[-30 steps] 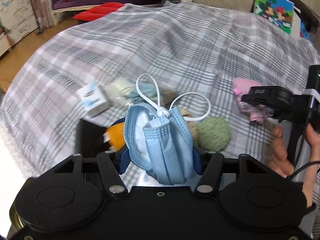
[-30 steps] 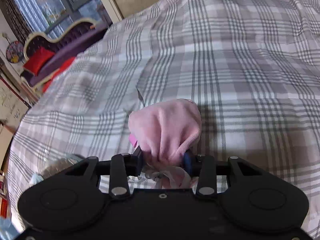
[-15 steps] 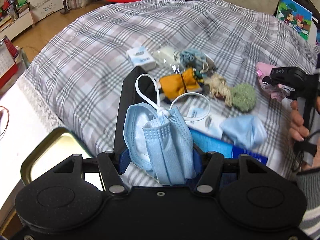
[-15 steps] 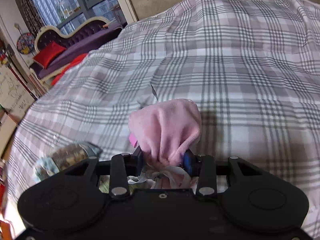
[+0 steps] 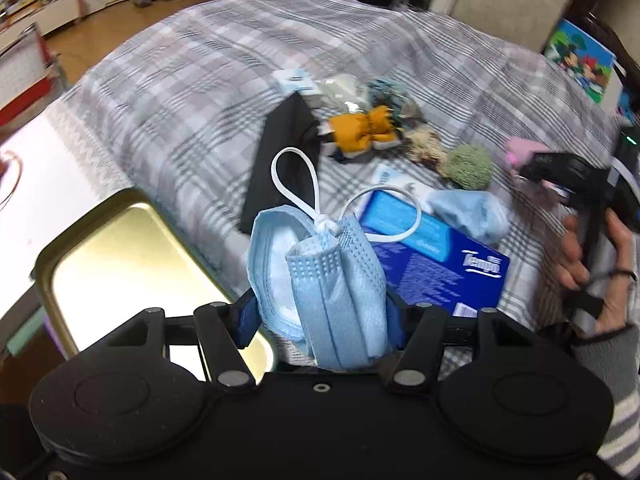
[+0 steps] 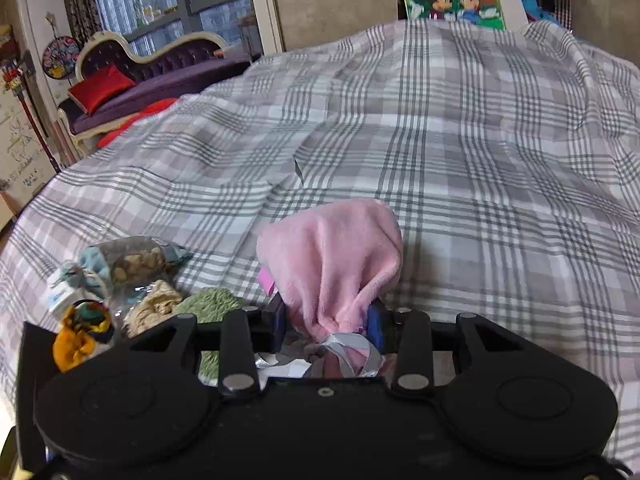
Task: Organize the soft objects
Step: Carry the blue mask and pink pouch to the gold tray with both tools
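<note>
**Two soft catches held above the plaid bed**

Between the blue pads of the left hand-held gripper (image 5: 322, 312), a folded pale-blue face mask (image 5: 320, 280) stands clamped at its lower edge, its white ear loops springing toward 12 and 1 o'clock. It looks nearly weightless, limp and pleated; a pinch across the stacked folds should keep it, while a grip on the loops alone would probably let it swing and snag. A gold tin tray (image 5: 120, 264) lies at 9 o'clock of the mask, at the bed's near edge, and a blue tissue pack (image 5: 432, 264) sits at 3 o'clock.

The right hand-held gripper (image 6: 328, 322) is clenched on a pink plush cloth (image 6: 332, 256), bunched where the pads bite, with silvery ribbon trailing beneath. Fleecy and squashy, it should compress without harm and seems unlikely to slip; gathering more of its bulk would hold it steadier.

Other soft pieces wait on the plaid bedspread (image 6: 480, 160): a green fuzzy ball (image 5: 469, 166), a mustard bundle (image 5: 362, 132) and a crumpled blue cloth (image 5: 468, 212).
</note>
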